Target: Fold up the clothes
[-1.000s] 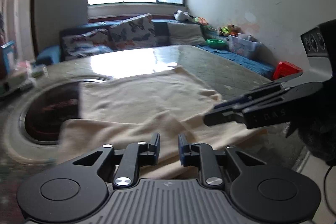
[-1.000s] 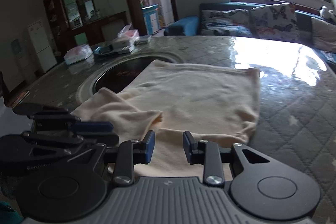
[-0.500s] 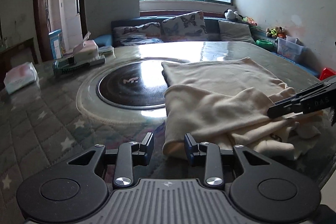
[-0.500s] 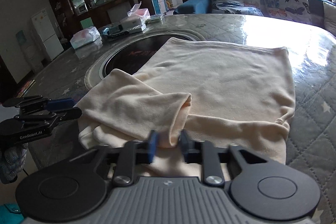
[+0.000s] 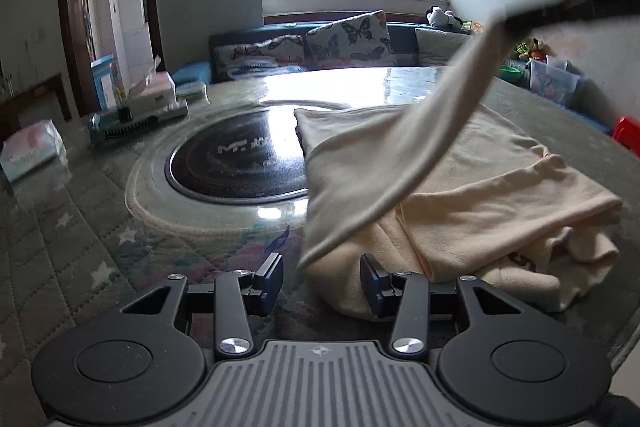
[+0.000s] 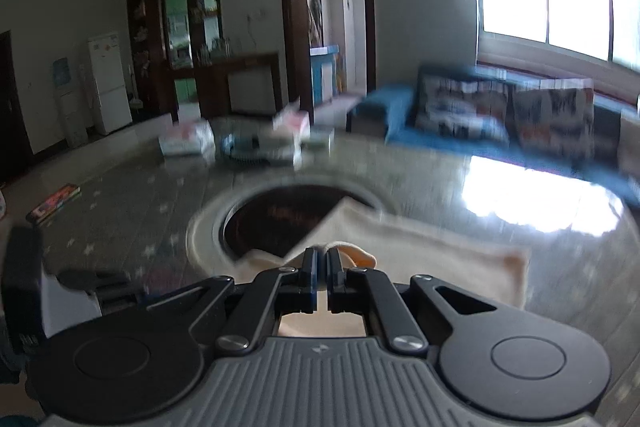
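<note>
A cream garment [image 5: 460, 187] lies rumpled on the glass-topped round table [image 5: 80, 227], its far part flat. One sleeve [image 5: 432, 131] rises in a taut band to the upper right, where my right gripper [image 5: 560, 7] shows as a dark blur. In the right wrist view that gripper [image 6: 320, 261] is shut on a fold of the cream cloth [image 6: 356, 254], lifted above the garment [image 6: 460, 263]. My left gripper [image 5: 322, 279] sits low at the garment's near left corner. Its jaws are opening, with the cloth's edge just past its right finger and nothing pressed.
A dark round hotplate [image 5: 236, 163] is set in the table's middle, partly under the garment. Tissue packs and boxes [image 5: 152, 95] stand at the far left. A sofa with butterfly cushions [image 5: 344, 39] runs behind the table. A red stool [image 5: 628, 131] stands off the right edge.
The right gripper closed on the sleeve and rose, pulling it up off the pile. The left gripper opened wider and swung round to the garment's near left corner.
</note>
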